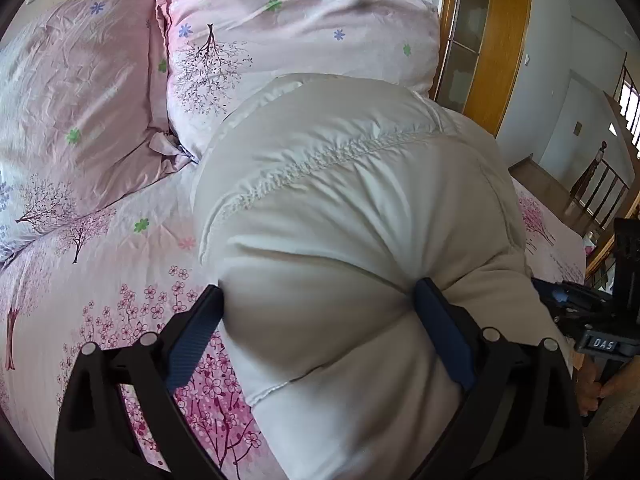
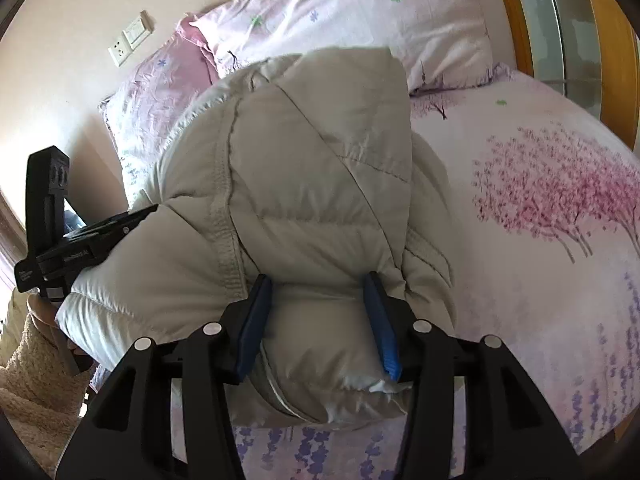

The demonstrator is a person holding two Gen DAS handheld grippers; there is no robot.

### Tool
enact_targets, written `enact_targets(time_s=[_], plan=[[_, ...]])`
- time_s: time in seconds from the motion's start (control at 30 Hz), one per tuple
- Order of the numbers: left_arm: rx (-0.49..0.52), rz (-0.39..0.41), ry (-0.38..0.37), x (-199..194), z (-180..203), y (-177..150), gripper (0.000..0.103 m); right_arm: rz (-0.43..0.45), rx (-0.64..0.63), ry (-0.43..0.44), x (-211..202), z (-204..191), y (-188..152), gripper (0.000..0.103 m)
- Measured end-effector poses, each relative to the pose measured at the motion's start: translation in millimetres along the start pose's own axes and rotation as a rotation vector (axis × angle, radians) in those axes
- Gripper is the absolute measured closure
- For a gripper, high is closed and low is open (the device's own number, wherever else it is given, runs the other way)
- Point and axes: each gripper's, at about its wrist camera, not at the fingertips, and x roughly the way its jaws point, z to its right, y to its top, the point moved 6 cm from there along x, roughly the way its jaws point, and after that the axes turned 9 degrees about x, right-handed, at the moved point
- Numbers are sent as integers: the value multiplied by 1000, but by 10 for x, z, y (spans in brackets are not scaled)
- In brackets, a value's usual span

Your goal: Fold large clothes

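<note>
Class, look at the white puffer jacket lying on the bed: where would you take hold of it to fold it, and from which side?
Grip the puffer jacket at its near padded hem, coming from the bed's near edge, angled downward. The quilted bulges there are soft and compress between fingers; both grippers, left gripper and right gripper, already pinch it this way.

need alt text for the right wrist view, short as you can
The right gripper pinches a bundled white puffer coat on a bed with a pink blossom-print sheet. The left gripper grips the coat's left side; two pillows lie behind.
</note>
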Motion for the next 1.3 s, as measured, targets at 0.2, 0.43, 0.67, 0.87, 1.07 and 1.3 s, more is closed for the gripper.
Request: enact_targets(time_s=[0.2,0.43,0.67,0.87,1.07,1.3], plan=[[-55,15,-70,-135,-108,55,10,-19,41,26,39,72,-31,54],[-56,-2,-38,-148,-362,48,8,-13,70,76,-67,40,51,54],[-44,-19,-49,-20,-249,42,8,82,83,128,-297,-82,304,54],[-15,-20,-38,9,-139,55,8,-2,-8,52,-24,-252,289,53],[-96,51,-137,-190,-201,82,14,-90,27,32,213,-97,216,53],[-314,40,-186,-322,-831,-143,12,-115,153,188,-123,-44,489,18]])
